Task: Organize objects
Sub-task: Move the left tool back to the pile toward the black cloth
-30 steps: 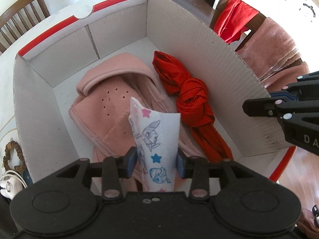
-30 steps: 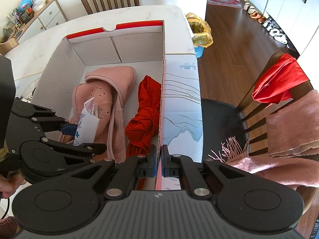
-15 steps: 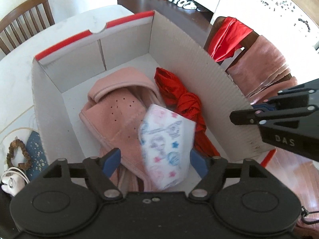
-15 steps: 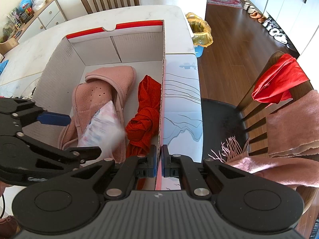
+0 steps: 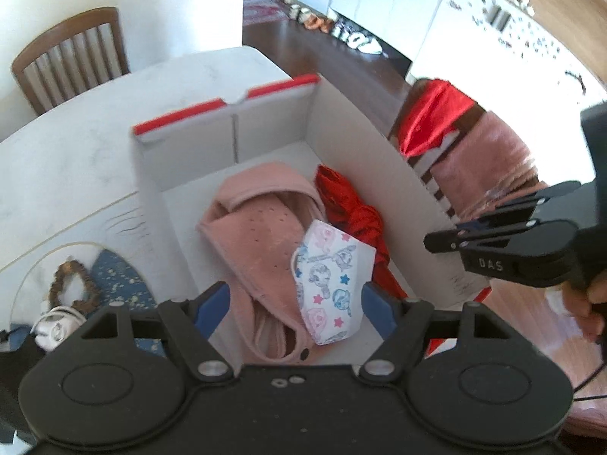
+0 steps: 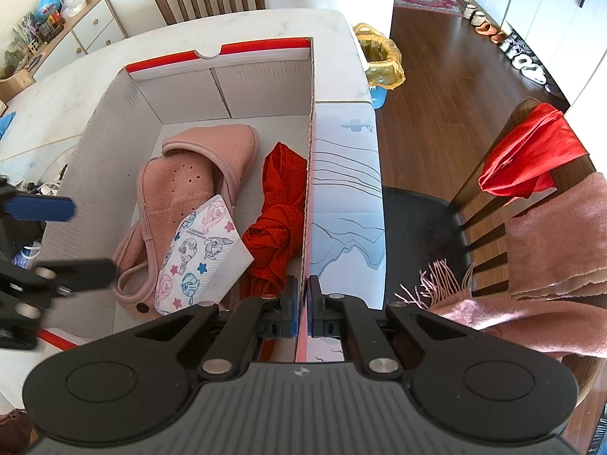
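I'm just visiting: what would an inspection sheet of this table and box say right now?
Surface: white marble table.
Job's things: cardboard box holding pink slippers, patterned pack on them, red cloth beside them.
Clutter: trinkets left of the box.
Grippers: left gripper open, empty; right gripper shut on the box wall.
Cables: thin black one.
Surroundings: chairs draped with red cloth and pink scarf.

In the box [image 6: 114, 121] on the table [image 6: 265, 22], the patterned pack [image 6: 201, 254] is lying on the slipper [image 6: 182, 178], the knotted cloth [image 6: 280, 204] sitting to its right (against the wall my right tongs [image 6: 302, 311] are pinching).
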{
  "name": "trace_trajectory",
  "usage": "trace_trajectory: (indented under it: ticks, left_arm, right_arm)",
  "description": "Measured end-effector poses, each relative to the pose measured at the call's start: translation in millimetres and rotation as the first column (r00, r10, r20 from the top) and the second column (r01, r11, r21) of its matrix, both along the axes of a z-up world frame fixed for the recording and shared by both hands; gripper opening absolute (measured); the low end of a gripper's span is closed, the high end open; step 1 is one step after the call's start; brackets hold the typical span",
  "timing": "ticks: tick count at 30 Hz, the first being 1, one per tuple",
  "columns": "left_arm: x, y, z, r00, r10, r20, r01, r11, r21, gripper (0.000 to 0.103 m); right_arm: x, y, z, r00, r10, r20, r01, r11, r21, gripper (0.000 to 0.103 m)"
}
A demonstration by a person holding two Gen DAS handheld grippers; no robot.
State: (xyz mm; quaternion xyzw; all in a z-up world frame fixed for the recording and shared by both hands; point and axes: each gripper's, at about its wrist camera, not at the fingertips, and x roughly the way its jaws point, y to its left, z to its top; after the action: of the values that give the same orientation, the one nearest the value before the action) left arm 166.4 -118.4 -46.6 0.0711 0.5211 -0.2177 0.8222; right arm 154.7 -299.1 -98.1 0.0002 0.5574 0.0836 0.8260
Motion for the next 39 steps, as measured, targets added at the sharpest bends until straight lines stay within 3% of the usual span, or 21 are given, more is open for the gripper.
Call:
trace_trajectory:
  ticks: [8, 15, 20, 28, 35, 39]
  left_arm:
    - [-7, 50, 19, 0.993, 0.103, 0.052, -0.102, 0.995, -0.015, 0.089]
    - [-11, 103, 19, 0.968, 0.245, 0.058, -0.245, 0.970, -0.006, 0.093]
    - [-12, 150, 15, 0.925, 0.375, 0.059, -0.376, 0.927, 0.010, 0.093]
    - [-14, 230, 6, 0.834, 0.549, 0.066, -0.552, 0.831, 0.071, 0.093]
    - [-8, 280, -6, 0.761, 0.648, 0.031, -0.648, 0.757, 0.084, 0.093]
    - [-4, 296, -19, 0.735, 0.679, 0.000, -0.676, 0.732, 0.084, 0.093]
  right_arm:
    - [0, 0, 0, 1.000, -0.002, -0.002, 0.002, 1.000, 0.003, 0.003]
    - [0, 0, 0, 1.000, -0.001, -0.002, 0.001, 1.000, 0.002, 0.003]
    - [0, 0, 0, 1.000, 0.000, -0.002, 0.000, 1.000, 0.001, 0.003]
    - [0, 0, -1, 1.000, 0.000, -0.003, 0.000, 1.000, 0.000, 0.003]
    - [-3, -2, -1, 1.000, 0.001, -0.004, -0.001, 1.000, -0.005, 0.003]
    - [-3, -2, -1, 1.000, 0.001, -0.004, -0.001, 1.000, -0.005, 0.003]
